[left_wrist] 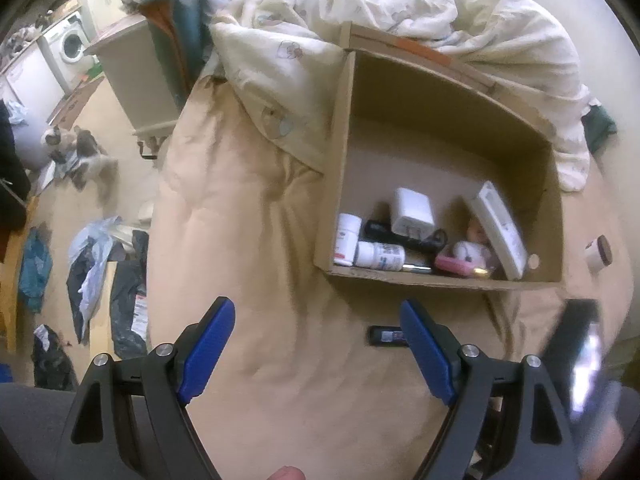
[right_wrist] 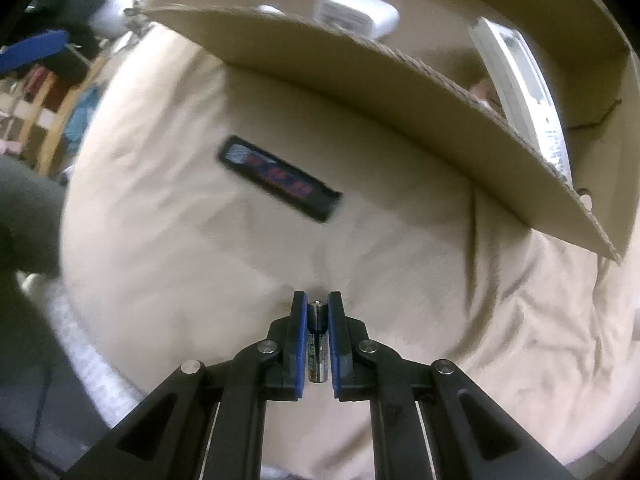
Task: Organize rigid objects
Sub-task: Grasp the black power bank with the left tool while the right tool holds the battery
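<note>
The right gripper (right_wrist: 318,300) pinches a small battery (right_wrist: 318,344) lengthwise between its blue pads, above the beige bedcover (right_wrist: 200,280); the left gripper (left_wrist: 316,312) hangs spread wide with nothing between its fingers. Only the left wrist view looks into the cardboard box (left_wrist: 344,128), holding pill bottles (left_wrist: 379,255), a white charger (left_wrist: 412,212) and a white remote (left_wrist: 504,228); a flat black device (right_wrist: 280,178) lies on the cover between grippers and box.

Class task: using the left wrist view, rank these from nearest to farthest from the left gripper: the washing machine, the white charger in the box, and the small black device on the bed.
From the left gripper, whose jaws stand open:
1. Black device, on the bed sheet beside the right-hand finger.
2. White charger, inside the cardboard box, beyond the device.
3. Washing machine, far across the room, upper left.
</note>
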